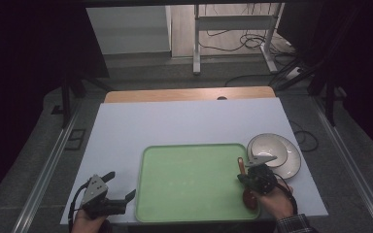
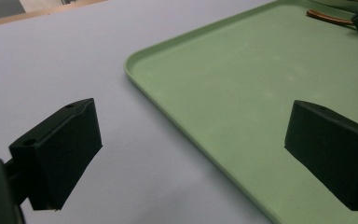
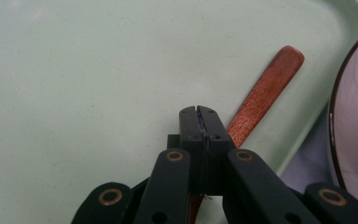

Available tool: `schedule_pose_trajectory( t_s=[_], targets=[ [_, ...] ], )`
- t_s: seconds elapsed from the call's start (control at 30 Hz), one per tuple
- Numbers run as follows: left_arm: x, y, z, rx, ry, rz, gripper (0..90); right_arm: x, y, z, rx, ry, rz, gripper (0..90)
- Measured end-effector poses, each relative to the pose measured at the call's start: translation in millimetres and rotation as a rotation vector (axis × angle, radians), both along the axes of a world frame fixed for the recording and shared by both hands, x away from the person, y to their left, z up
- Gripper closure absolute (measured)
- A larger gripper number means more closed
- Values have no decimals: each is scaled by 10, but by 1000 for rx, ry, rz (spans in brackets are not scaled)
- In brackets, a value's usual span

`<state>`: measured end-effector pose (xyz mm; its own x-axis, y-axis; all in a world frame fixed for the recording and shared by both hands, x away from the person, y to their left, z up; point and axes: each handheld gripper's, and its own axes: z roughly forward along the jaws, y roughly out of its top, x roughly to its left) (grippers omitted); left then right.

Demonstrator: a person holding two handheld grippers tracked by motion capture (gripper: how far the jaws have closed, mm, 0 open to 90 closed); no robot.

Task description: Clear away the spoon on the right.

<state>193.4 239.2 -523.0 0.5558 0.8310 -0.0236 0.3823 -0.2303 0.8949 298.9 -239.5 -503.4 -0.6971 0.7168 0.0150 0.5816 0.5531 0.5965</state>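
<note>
A wooden spoon (image 1: 241,165) lies along the right edge of the green tray (image 1: 189,179), its handle pointing away from me. My right gripper (image 1: 245,175) hovers over the spoon with its jaws shut, pad against pad. In the right gripper view the closed tips (image 3: 200,114) sit just above the brown handle (image 3: 265,93), which runs under them; nothing shows between the pads. My left gripper (image 1: 121,186) rests on the white table left of the tray, open. In the left gripper view its gap (image 2: 196,140) spans the tray's rim (image 2: 135,74).
White dishes (image 1: 274,153) stand on the table just right of the tray, close to my right gripper; a dark rim (image 3: 335,116) shows in the right gripper view. The table's wooden far edge (image 1: 189,94) lies beyond, with a metal stand (image 1: 196,43) and cables on the floor.
</note>
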Motion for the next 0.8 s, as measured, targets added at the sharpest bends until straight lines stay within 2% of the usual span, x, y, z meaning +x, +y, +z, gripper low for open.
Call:
schedule_pose_trajectory(
  t_s=[0.5, 0.8],
  targets=[
    [-1, -4, 0, 3, -1, -2, 33, 29, -47, -8, 3, 2, -26, 898],
    [-1, -5, 0, 4, -1, -3, 33, 20, -45, 13, 16, -14, -23, 872]
  ],
)
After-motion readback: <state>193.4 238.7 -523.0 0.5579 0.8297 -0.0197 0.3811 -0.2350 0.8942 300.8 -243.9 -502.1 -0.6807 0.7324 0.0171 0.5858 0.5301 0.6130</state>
